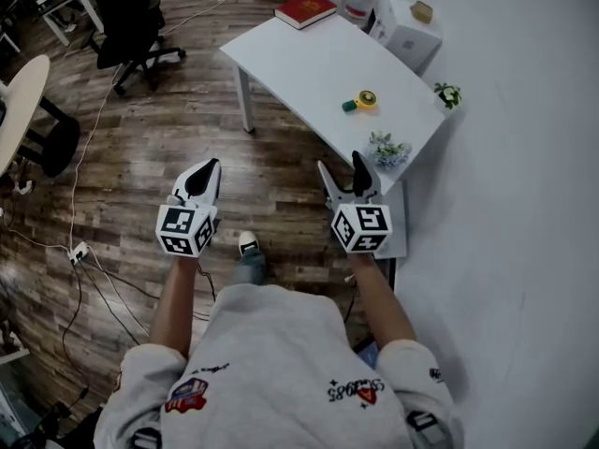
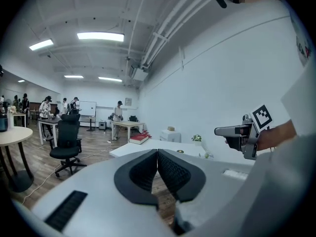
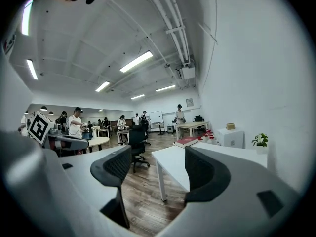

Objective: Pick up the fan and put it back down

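White table holds the fan; left tool pressed together, right tool apart

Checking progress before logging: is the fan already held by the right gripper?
No, the right gripper is open and empty; the fan lies on the white table.

The white bench carries a red book at its far end, a yellow fan (lying mid-top), a potted plant by the wall and a flower pot at the near corner.

Fan on white table; left gripper, right gripper hover short of it.
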{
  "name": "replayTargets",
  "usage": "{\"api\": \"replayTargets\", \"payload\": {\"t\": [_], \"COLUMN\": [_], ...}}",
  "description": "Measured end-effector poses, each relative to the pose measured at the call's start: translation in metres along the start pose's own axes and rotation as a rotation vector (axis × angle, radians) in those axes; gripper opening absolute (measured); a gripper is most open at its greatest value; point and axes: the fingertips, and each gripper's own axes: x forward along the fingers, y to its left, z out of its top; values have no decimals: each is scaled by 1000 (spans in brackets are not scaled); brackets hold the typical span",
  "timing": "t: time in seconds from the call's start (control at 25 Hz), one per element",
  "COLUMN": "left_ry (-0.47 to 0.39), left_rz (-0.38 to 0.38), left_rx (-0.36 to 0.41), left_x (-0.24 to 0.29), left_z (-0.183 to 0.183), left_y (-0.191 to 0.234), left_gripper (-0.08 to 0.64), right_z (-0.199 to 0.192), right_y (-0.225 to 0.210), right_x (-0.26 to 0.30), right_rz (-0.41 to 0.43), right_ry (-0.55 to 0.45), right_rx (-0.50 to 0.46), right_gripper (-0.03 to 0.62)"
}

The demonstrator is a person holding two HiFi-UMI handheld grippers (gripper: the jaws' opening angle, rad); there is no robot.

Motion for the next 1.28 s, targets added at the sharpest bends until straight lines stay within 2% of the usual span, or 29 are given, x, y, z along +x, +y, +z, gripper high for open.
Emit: {"api": "replayTargets", "payload": {"t": [0.28, 0.52, 0.8, 1.28], "left_ry": [6, 7, 26, 47], "left_rz": [-91, -135, -193, -334], "left_rx": [40, 55, 47, 100], "left_x": [82, 134, 196, 354], "left_z": [35, 50, 51, 61], "left_y": [87, 132, 162, 176], "left_gripper": [5, 5, 5, 5], "right_z": [22, 22, 21, 3], "right_y": [-5, -15, -42, -138], "right_x": [100, 158, 205, 290], "right_rz": [-90, -140, -211, -356], "right_ry": [-7, 10, 19, -7], "right_rx": [5, 34, 52, 123], "right_gripper": [322, 324, 322, 316]}}
